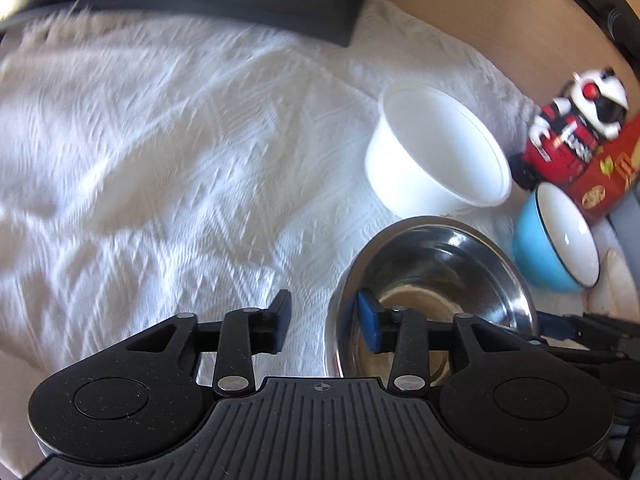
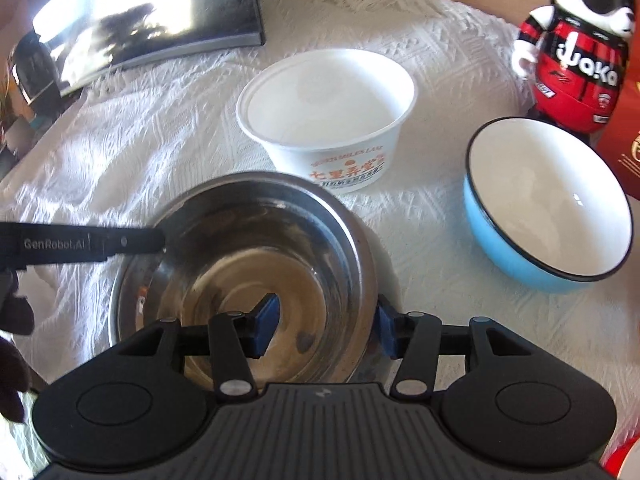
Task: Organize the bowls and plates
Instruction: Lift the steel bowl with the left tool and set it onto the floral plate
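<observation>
Three bowls sit on the white cloth [image 2: 120, 128]: one metal bowl [image 2: 248, 264], one white paper bowl [image 2: 324, 120] just behind it, and one blue bowl [image 2: 548, 204] off to the side. One toy bear [image 2: 576, 52] stands at the back. The left gripper [image 1: 325, 322] has its fingers wide apart, one on each side of the metal bowl's rim, not pressing it. The right gripper [image 2: 328, 330] also has the rim between its fingers, but I cannot tell if they squeeze it.
</observation>
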`<move>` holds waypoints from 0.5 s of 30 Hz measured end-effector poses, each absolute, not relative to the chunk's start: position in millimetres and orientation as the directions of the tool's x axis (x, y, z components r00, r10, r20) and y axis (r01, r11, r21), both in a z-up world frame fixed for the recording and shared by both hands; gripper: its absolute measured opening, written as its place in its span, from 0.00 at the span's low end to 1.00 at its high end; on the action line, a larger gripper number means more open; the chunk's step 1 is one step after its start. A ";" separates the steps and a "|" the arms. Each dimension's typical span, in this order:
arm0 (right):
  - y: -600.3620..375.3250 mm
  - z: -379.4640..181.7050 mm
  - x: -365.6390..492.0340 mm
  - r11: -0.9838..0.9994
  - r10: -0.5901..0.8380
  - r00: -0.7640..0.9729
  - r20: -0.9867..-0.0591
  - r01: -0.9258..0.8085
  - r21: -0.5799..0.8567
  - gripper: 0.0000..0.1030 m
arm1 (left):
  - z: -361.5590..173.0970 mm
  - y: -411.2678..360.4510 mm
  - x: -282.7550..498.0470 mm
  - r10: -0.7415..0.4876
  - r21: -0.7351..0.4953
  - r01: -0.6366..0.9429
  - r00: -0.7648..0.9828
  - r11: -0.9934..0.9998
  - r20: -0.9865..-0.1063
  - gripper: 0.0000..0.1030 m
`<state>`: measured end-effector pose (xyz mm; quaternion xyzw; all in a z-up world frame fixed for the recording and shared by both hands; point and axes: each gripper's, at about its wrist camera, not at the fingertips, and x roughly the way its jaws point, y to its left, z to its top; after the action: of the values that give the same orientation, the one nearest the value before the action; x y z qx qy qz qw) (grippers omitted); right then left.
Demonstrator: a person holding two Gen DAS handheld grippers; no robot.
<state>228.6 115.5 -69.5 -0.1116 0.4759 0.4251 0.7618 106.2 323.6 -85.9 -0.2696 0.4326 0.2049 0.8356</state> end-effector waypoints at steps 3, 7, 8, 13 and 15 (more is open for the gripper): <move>111.2 -65.6 228.4 0.625 0.554 0.221 -0.802 -0.747 0.226 0.54 | -94.9 329.5 103.8 0.086 -0.310 -0.608 0.532 0.731 -0.842 0.53; 114.1 -69.2 229.7 0.617 0.560 0.202 -0.803 -0.749 0.241 0.54 | -104.7 330.0 105.3 0.056 -0.338 -0.628 0.521 0.701 -0.852 0.50; 115.4 -68.8 228.4 0.622 0.556 0.213 -0.804 -0.748 0.232 0.55 | -106.8 329.2 106.3 0.048 -0.342 -0.630 0.518 0.697 -0.854 0.49; 109.5 -60.3 225.6 0.638 0.570 0.294 -0.767 -0.747 0.188 0.63 | -113.5 325.1 107.1 -0.012 -0.407 -0.614 0.543 0.676 -0.839 0.46; 105.8 -63.0 233.1 0.664 0.550 0.305 -0.777 -0.724 0.185 0.64 | -112.9 323.2 108.4 -0.028 -0.422 -0.600 0.554 0.680 -0.832 0.41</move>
<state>233.1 105.8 -63.0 -0.1001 0.4351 0.3975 0.8017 108.4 323.2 -112.9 -0.3587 0.4376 0.1775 0.8052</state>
